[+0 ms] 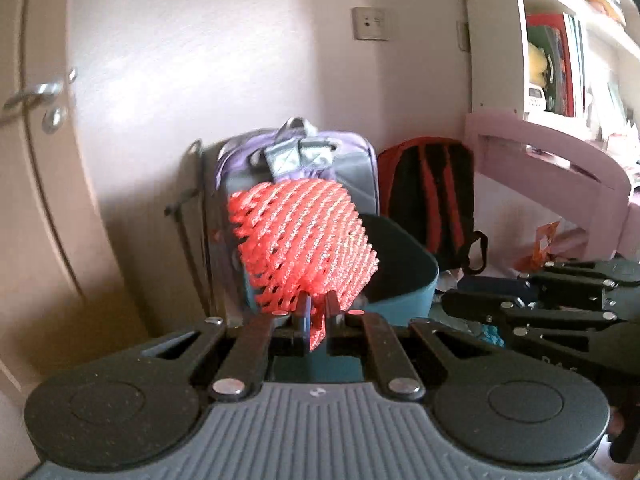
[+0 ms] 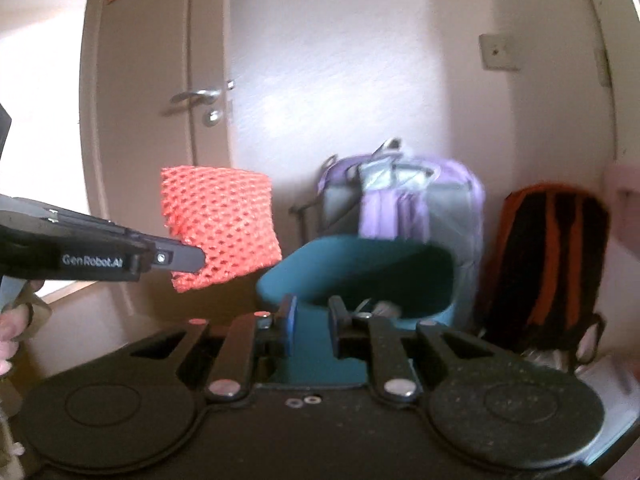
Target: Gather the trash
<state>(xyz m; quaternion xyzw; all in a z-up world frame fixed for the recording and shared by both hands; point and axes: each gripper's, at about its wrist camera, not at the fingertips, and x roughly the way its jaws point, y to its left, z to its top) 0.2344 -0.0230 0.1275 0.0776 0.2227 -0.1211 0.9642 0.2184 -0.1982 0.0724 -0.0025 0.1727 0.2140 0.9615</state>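
- The left gripper (image 1: 316, 312) has its jaws pinched on one lower edge of the red foam net (image 1: 304, 240); most of the net stands free above the fingertips, held up in the air near the teal bin (image 1: 404, 276).
- From the right wrist view, the net (image 2: 220, 228) hangs to the left of the bin's opening (image 2: 372, 272), not over it. Let go here and it would likely fall outside, on the floor by the door (image 2: 148, 120).
- The grip takes only a thin strip of mesh. Foam net is light and springy, so a quick swing could tear it free or let it slide out of the pads.
- Being so light, the net may drift or catch on the bin's rim and bounce out, unless it is lowered well inside first.
- The right gripper (image 2: 312, 320) has its jaws spread a little and holds nothing; it points at the bin's near wall. It sits close to the left gripper, so the two tools could knock together as the net is carried across.
- The bin looks tilted toward the cameras, and I cannot tell what supports it. A push on its rim could tip it and spill the scraps inside.
- The purple bag (image 2: 404, 196) and the black and orange backpack (image 2: 548, 264) stand just behind the bin; an overshoot would drop the net among them.
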